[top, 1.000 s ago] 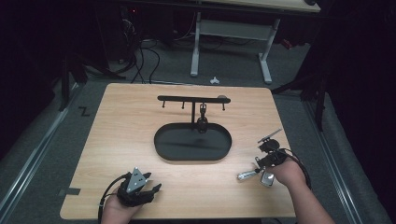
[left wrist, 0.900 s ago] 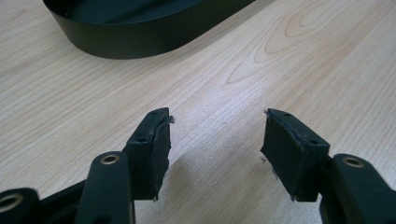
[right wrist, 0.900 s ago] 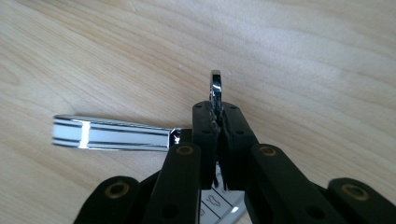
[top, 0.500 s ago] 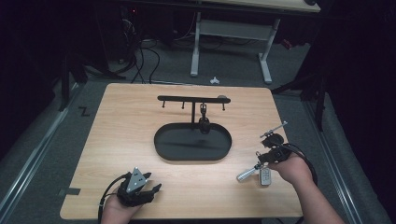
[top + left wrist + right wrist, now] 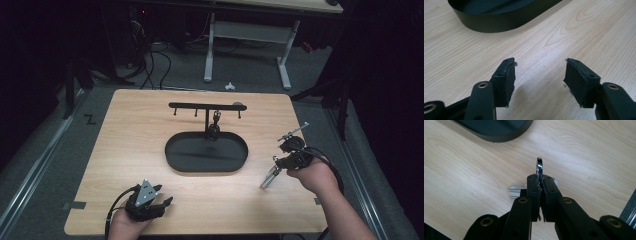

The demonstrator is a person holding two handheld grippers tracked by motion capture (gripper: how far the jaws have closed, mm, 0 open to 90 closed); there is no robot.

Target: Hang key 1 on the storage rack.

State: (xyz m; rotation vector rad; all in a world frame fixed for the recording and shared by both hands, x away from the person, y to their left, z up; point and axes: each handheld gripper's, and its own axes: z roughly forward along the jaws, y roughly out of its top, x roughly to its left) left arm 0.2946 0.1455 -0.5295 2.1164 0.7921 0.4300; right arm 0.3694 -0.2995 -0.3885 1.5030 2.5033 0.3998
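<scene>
My right gripper (image 5: 540,178) is shut on a thin, shiny silver metal piece (image 5: 539,166) whose edge sticks up between the jaws. In the high view the right gripper (image 5: 280,165) hangs over the table's right side, right of the tray, and the silver piece (image 5: 269,178) trails down from it toward the front. A black oval tray (image 5: 176,159) lies mid-table with a black hook stand (image 5: 206,106) rising from its far rim. A small dark item (image 5: 216,120) hangs on one hook. My left gripper (image 5: 167,201) rests open at the front left, and its open jaws (image 5: 540,68) frame bare wood.
The tray's black wall (image 5: 499,23) stands just beyond the left gripper. The wooden table (image 5: 130,135) is bordered by dark floor, with cables (image 5: 150,60) and a white desk frame (image 5: 245,35) behind it. The table's right edge (image 5: 627,205) is close to the right gripper.
The right hand has moved away from the front edge and slightly right, carrying the silver piece. The left gripper has stayed put.
</scene>
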